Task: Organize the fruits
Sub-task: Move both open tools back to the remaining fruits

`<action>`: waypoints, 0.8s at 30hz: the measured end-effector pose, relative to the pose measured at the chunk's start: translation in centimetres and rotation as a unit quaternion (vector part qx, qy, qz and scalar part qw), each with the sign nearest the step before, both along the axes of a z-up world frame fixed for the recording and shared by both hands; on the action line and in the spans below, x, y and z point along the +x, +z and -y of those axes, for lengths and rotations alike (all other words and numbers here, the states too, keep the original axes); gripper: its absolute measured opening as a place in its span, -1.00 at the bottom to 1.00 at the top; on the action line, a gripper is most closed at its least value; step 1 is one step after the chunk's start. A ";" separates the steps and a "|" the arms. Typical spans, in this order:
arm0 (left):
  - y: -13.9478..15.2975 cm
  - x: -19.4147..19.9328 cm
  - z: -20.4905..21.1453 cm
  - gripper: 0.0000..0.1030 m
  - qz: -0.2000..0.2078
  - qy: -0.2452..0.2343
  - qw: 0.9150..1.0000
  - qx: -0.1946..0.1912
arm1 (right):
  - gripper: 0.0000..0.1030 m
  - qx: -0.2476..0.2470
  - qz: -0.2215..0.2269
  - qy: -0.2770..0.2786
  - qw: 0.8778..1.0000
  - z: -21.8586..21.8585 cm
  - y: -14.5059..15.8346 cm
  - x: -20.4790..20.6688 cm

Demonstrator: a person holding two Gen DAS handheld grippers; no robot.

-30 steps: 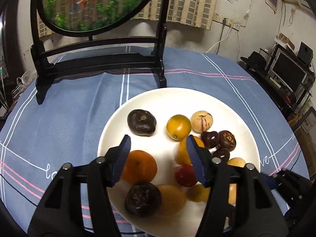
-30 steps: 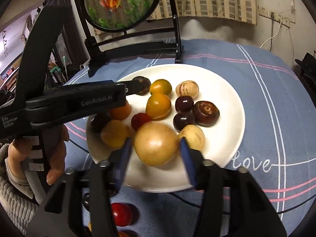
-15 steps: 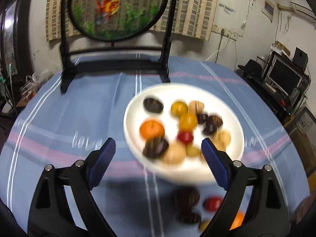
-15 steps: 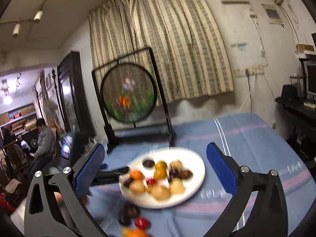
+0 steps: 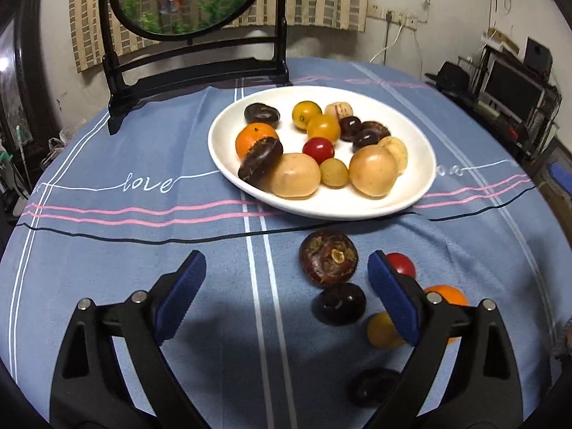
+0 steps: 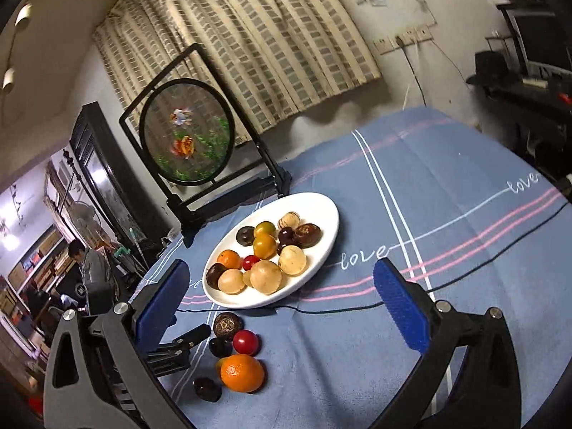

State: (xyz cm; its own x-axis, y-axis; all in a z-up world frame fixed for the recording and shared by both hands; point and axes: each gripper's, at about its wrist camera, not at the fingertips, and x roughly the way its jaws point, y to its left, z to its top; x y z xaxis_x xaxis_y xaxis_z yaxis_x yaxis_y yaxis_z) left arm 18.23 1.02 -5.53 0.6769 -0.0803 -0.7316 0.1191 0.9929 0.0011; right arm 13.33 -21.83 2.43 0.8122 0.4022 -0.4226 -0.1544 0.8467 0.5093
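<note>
Left claw (image 5: 286, 300): jaws just opened, nothing between.
Right claw (image 6: 282, 300): just opened, wide, empty.
Loose fruits (image 5: 328, 258): on desk, beside plate (image 5: 422, 143).
Handling: round, smooth, prob. roll; grip sides gently.

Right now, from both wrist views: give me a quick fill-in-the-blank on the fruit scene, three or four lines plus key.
1. Most of the fruit sits on a white ____.
2. The tablecloth carries the written word ____.
3. Both the left tongs and the right tongs stand ____, with nothing gripped.
4. The loose orange lies on the cloth, ____ the dish.

Missing words: plate; love; open; outside
</note>
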 end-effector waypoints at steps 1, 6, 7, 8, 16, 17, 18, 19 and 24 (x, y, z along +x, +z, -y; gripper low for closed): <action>-0.3 0.4 0.2 0.82 -0.007 0.000 1.000 0.001 | 0.97 0.002 -0.003 0.002 1.000 0.0 0.0 0.1; -1.3 2.0 0.6 0.82 -0.034 0.002 0.999 0.005 | 0.97 0.004 -0.005 0.008 1.000 -0.2 0.1 0.2; -1.6 2.3 0.8 0.82 -0.037 0.003 0.999 0.013 | 0.97 0.004 -0.006 0.009 1.000 -0.3 0.1 0.1; -1.8 2.5 1.0 0.85 -0.039 0.002 0.999 0.018 | 0.97 0.004 -0.008 0.010 1.000 -0.3 0.1 0.1; -0.9 1.0 -1.0 0.96 0.018 0.044 0.992 0.113 | 0.97 0.007 -0.021 0.013 1.000 -0.2 -0.2 0.5; -0.7 0.8 -1.9 0.96 0.026 0.072 0.989 0.130 | 0.97 0.008 -0.021 0.012 1.000 -0.2 -0.2 0.5; -0.3 0.3 -3.1 0.95 0.036 0.091 0.987 0.128 | 0.97 0.012 -0.022 0.012 1.000 -0.1 -0.2 0.5; -0.1 -0.1 -3.9 0.95 0.040 0.090 0.990 0.106 | 0.97 0.014 -0.022 0.013 1.000 -0.1 -0.2 0.5; -0.1 -0.8 -2.8 0.95 0.033 0.027 0.998 0.053 | 0.97 0.012 -0.022 0.019 1.000 -0.4 -0.2 0.5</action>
